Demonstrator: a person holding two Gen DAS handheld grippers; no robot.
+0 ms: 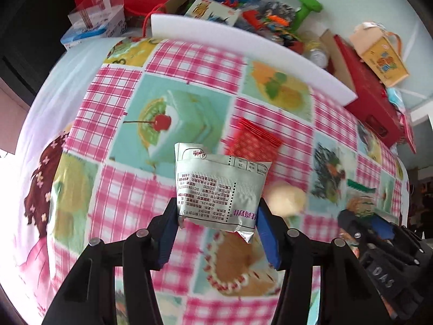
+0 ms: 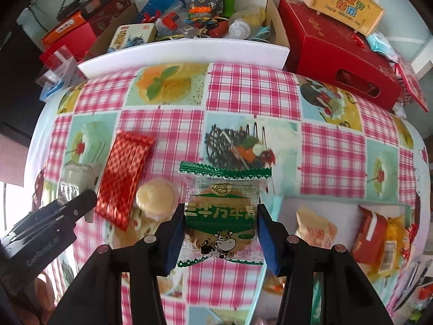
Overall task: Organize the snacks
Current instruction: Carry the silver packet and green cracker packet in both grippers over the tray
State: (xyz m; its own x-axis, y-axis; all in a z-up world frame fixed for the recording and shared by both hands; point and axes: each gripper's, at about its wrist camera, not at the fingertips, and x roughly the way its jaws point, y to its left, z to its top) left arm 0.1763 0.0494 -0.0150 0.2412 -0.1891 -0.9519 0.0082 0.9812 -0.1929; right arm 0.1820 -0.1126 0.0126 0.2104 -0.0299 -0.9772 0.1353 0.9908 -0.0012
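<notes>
Tablecloth — smooth, faintly glossy sheet printed with pink gingham and cake pictures. Silver packet — crinkled metallic foil, printed text, dull sheen. Biscuit packet — clear glossy plastic film, green serrated seals. Red packet — shiny patterned foil, pleated. Round sweet in clear plastic wrap, pale and matt inside. Foam strip — white, matt, soft-looking. Red box — coated cardboard, slight gloss. Gripper fingers — matt black plastic with ribbed blue pads and small metal rivets.
</notes>
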